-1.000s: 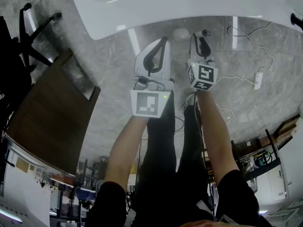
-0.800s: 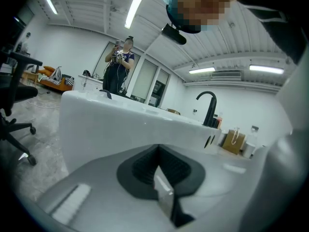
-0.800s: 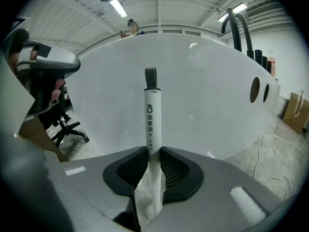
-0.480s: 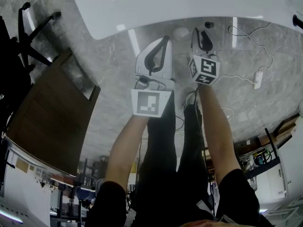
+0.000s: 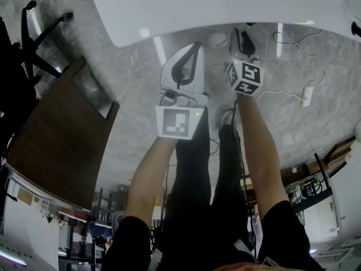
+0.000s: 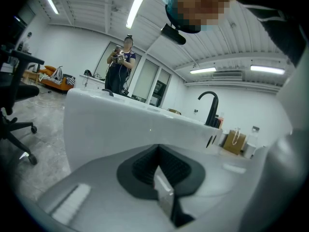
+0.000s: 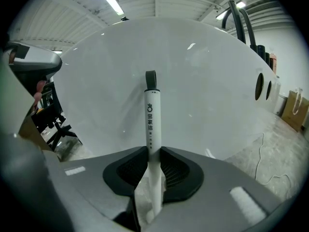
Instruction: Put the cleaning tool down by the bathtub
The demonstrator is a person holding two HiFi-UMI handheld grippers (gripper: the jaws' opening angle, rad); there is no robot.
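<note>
Counts: two grippers, one per hand: left gripper and right gripper. One bathtub, white. One cleaning tool, a slim white handle with a black loop on top. One brown wooden table, one black office chair, one white power strip on a thin cable. One black faucet and one brown paper bag beyond the tub. One person standing far back.

Floor: grey, marbled, glossy, catching the ceiling lights. Bathtub along the top of the head view, table and chair off to the left, power strip on the floor to the right. Room white-walled, ribbed ceiling with strip lights.

Left gripper: jaws brought together, pads meeting, nothing between them. Held off the floor, pointing at the tub's outer wall, near it but apart from it.

Right gripper: jaws partly apart, clenched on the lower part of the cleaning tool's handle, pads pressing it from both sides. Tool standing up out of the jaws, loop end uppermost in the right gripper view, with the tub's white outer wall behind it. Tool off the floor, just in front of the bathtub; touching the wall or not, cannot tell. Right gripper just right of the left one, closer to the tub.
</note>
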